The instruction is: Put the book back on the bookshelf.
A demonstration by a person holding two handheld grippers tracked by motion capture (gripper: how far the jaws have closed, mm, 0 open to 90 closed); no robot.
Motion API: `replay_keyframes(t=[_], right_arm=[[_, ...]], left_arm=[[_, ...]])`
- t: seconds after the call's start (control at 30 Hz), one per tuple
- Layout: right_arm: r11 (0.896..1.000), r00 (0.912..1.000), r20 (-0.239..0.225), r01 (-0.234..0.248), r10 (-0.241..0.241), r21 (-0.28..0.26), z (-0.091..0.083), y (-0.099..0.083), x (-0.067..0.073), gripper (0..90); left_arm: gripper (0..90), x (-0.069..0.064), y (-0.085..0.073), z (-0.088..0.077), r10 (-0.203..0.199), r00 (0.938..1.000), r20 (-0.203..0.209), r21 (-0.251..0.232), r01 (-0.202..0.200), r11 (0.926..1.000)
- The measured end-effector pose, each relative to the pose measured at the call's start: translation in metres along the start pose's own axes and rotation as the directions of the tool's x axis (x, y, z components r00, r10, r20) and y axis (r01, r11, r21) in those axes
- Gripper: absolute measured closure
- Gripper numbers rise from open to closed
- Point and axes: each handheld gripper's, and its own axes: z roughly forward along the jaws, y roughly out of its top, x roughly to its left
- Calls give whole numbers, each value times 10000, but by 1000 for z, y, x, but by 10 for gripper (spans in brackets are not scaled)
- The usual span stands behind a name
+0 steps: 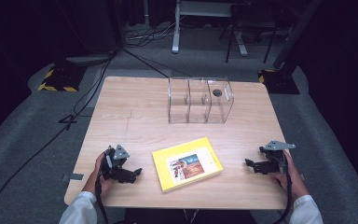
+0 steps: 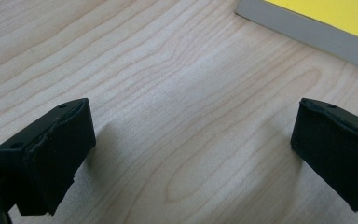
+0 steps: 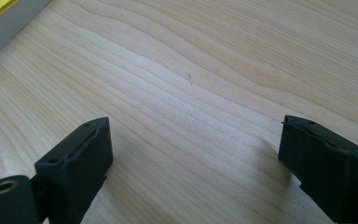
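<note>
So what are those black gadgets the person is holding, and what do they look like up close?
They are two hand-held grippers. The left gripper and right gripper are black, each topped by a grey three-cornered plate and trailing a black cable. Each ends in two blocky black jaws with flat, rubbery-looking pads. The person wears white sleeves.

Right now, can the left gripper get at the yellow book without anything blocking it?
Probably yes. The left gripper rests open on the table, pointing toward the yellow book, with bare wood between them. The clear organizer stands farther back, out of the way.
</note>
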Motion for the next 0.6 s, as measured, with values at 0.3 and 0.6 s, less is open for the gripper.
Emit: replay_keyframes(t=[0.3,0.6], right_arm=[[9997,9995,-228,233,-234,-35,-2,-2,2,102],[9974,9944,-792,712,-699,132,-4,0,9,164]], left_arm=[[2,-4,-3,-2,150,9996,251,-6,-150,9999],[2,-14,-6,-5,770,9940,777,-6,-772,9970]])
